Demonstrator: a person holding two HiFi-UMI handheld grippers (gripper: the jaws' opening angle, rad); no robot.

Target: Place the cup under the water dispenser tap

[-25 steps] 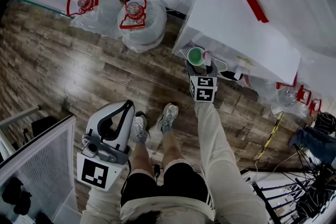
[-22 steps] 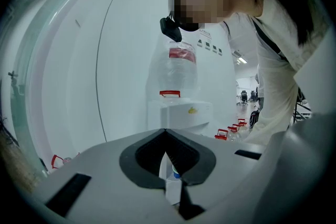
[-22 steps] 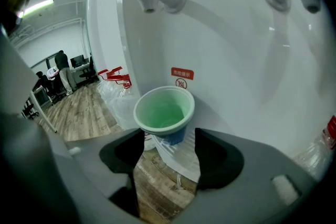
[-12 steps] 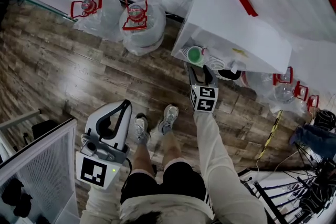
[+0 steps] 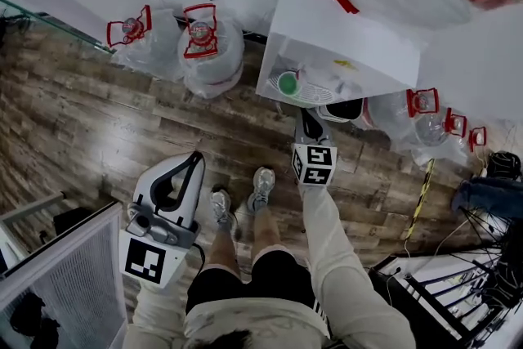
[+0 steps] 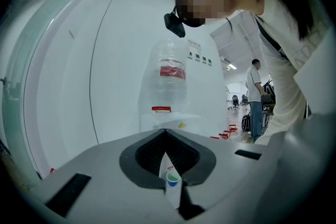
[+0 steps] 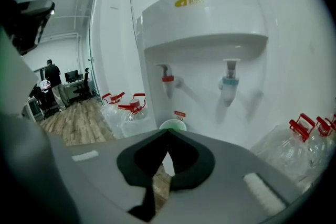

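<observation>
1. Retreat is what the head view shows. The right claw point(image 5: 309, 117), which a second ago reached the green cup point(image 5: 288, 83) with its jaws wide, now sits back from it. Its jaws have just been closing with nothing between them. The cup stands alone on the drip tray point(image 5: 323, 96) of the water dispenser point(image 5: 343, 37), ahead of the claw's tips, slightly to their left and clear of them. The placing looks done. The left claw point(image 5: 194, 162) hangs well behind, far from the cup.
2. In the left gripper view, the left claw point(image 6: 166, 132) has its jaws together and holds nothing. The cup point(image 6: 172, 180) shows small through the slit below the tips, far ahead.
3. In the right gripper view, the right claw point(image 7: 168, 132) is pressed together and empty. The cup's green rim point(image 7: 173, 124) peeks just beyond the tips, below the red tap point(image 7: 167, 80). The blue tap point(image 7: 229, 83) hangs off to the right.
</observation>
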